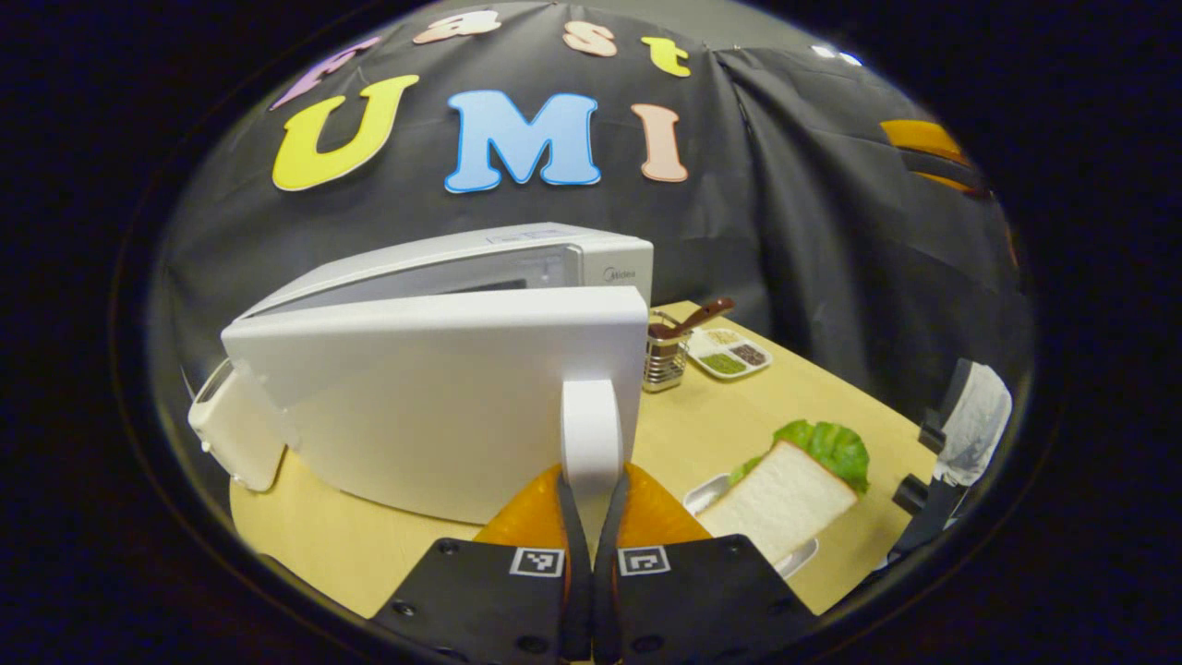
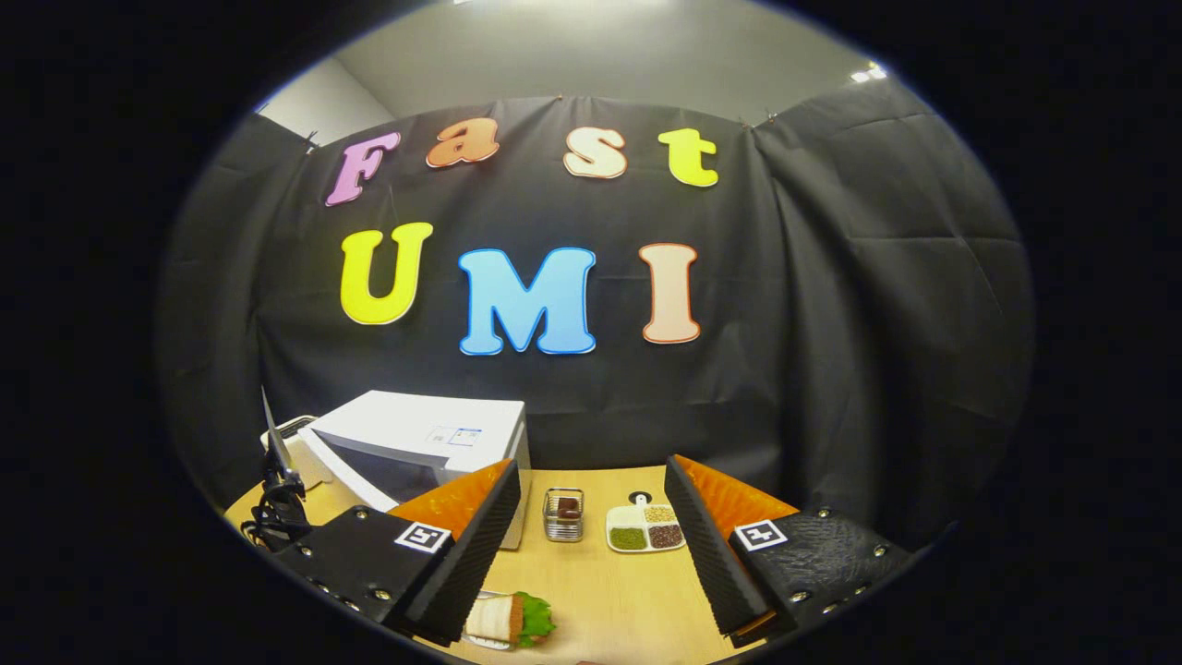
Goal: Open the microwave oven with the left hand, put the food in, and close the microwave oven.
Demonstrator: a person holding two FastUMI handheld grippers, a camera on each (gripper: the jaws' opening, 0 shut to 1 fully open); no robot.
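Observation:
The white microwave (image 1: 517, 263) stands at the back left of the wooden table, with its door (image 1: 434, 406) swung part-way out toward me. My left gripper (image 1: 591, 485) is shut on the lower end of the door's white vertical handle (image 1: 591, 429). A sandwich of white bread and lettuce (image 1: 790, 494) lies on a small white plate (image 1: 704, 488) just right of the left gripper. In the right gripper view, my right gripper (image 2: 591, 554) hangs open and holds nothing above the table. The sandwich (image 2: 512, 617) is below its left finger, and the microwave (image 2: 420, 439) is to the left.
A metal mesh holder (image 1: 665, 360) with a brown utensil and a white divided dish of beans (image 1: 729, 353) stand right of the microwave. A white object (image 1: 235, 429) sits at its left side. The right gripper's holder and a white-covered hand (image 1: 970, 416) are at the table's right edge.

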